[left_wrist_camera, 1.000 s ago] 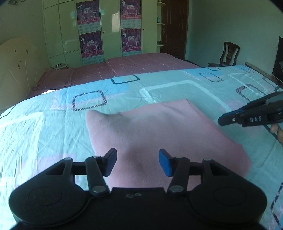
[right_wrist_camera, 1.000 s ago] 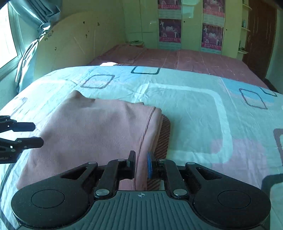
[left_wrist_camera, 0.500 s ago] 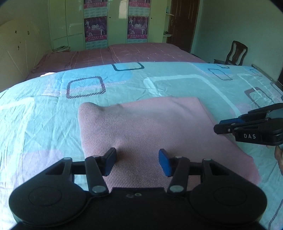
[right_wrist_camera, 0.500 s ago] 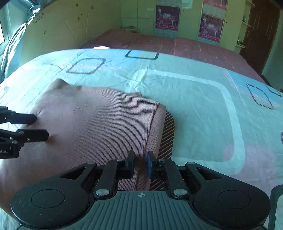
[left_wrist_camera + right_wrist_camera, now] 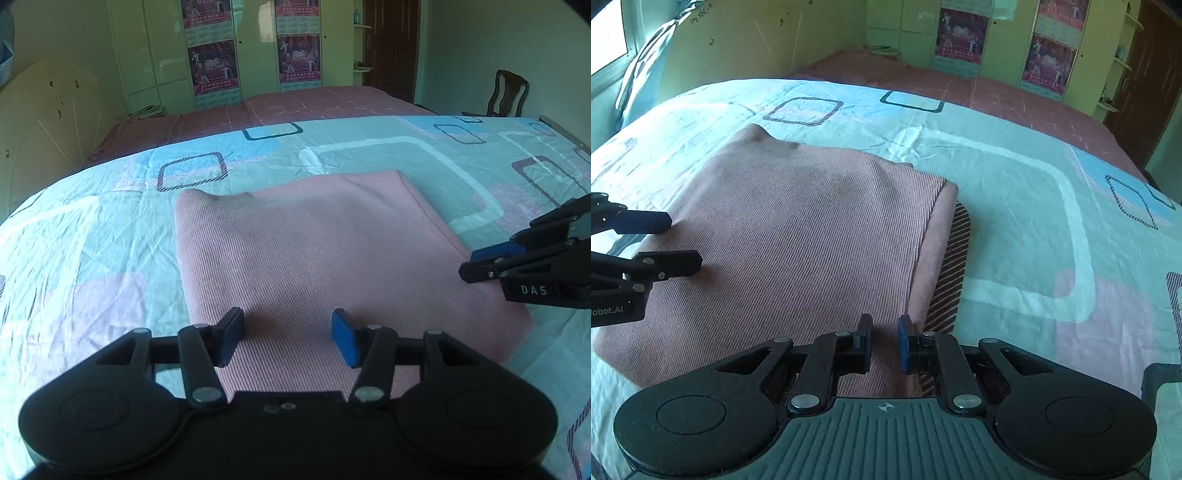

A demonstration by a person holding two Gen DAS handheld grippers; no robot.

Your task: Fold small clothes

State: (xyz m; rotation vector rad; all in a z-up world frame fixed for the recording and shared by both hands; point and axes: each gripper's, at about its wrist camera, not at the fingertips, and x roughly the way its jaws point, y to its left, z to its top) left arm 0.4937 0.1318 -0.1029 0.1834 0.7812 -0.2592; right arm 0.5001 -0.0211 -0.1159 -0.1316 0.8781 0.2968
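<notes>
A folded pink ribbed garment (image 5: 314,258) lies flat on the bed; it also shows in the right wrist view (image 5: 798,251). My left gripper (image 5: 287,336) is open, its fingers resting on the garment's near left part with nothing between them. It shows at the left of the right wrist view (image 5: 679,243). My right gripper (image 5: 884,341) hovers over the garment's right edge with a narrow gap between its pads, gripping nothing. It shows at the right of the left wrist view (image 5: 476,264).
The bed has a light blue sheet (image 5: 92,251) with square patterns. A second bed with a maroon cover (image 5: 295,107) lies beyond. A wooden chair (image 5: 506,92) stands at the far right, wardrobes with posters (image 5: 255,51) at the back.
Both grippers have moved lower and closer over the garment. The right gripper's jaws have opened a little. The garment lies as before.
</notes>
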